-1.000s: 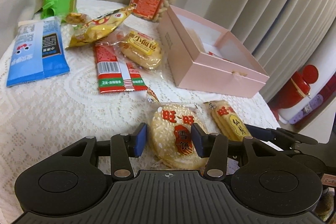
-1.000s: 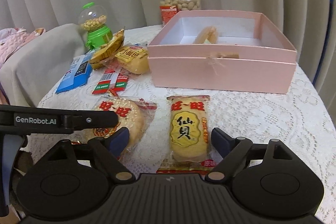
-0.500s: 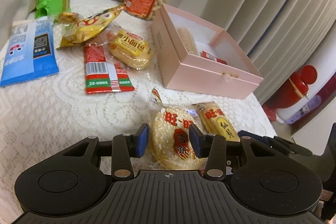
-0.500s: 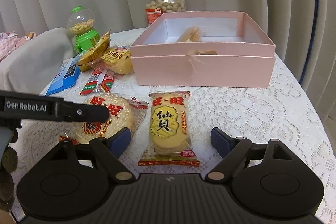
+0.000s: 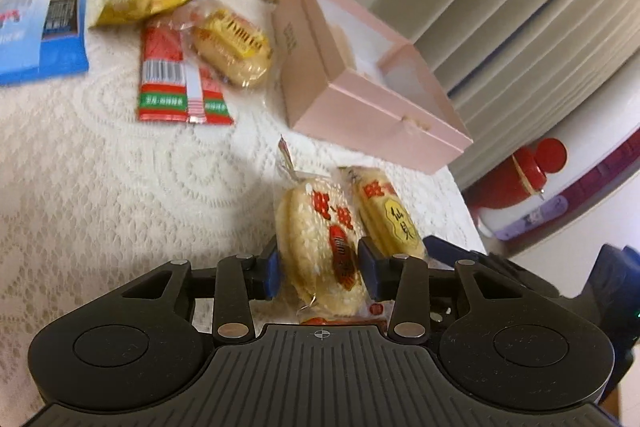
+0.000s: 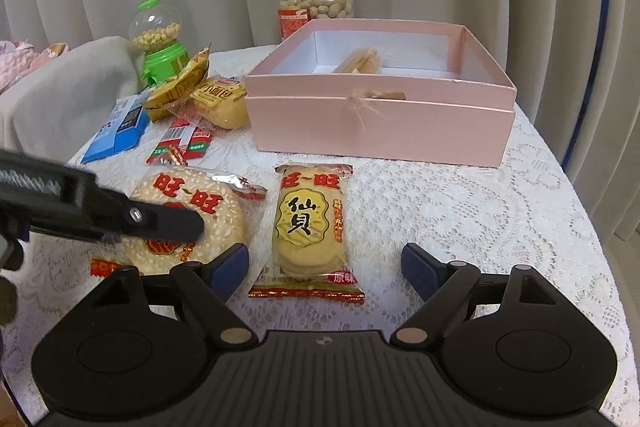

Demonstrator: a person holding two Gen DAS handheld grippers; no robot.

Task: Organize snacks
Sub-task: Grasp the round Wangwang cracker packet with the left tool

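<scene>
A round rice cracker packet [image 5: 316,227] sits between the blue pads of my left gripper [image 5: 320,271]. Its jaws are closing, both pads press on its sides, and it tilts up on edge. In the right wrist view that packet [image 6: 224,203] lies partly behind a black finger of the left gripper [image 6: 160,219]. Beside it an oblong yellow cracker packet [image 6: 308,223] lies flat on the lace cloth. My right gripper [image 6: 324,263] stands open, its fingers well apart on either side of the packet's near end. The open pink box [image 6: 380,123] behind holds one snack.
Left of the box lie a small bread packet [image 6: 220,99], a yellow bag [image 6: 180,83], a red packet [image 6: 180,143] and a blue packet [image 6: 120,127]. A green candy dispenser [image 6: 160,39] and a peanut jar [image 6: 316,3] stand at the back. The table's edge curves at right.
The left jaws have narrowed onto the round cracker packet, which has tipped from flat to on edge, and the left view has rolled. The right gripper stays open over the oblong packet.
</scene>
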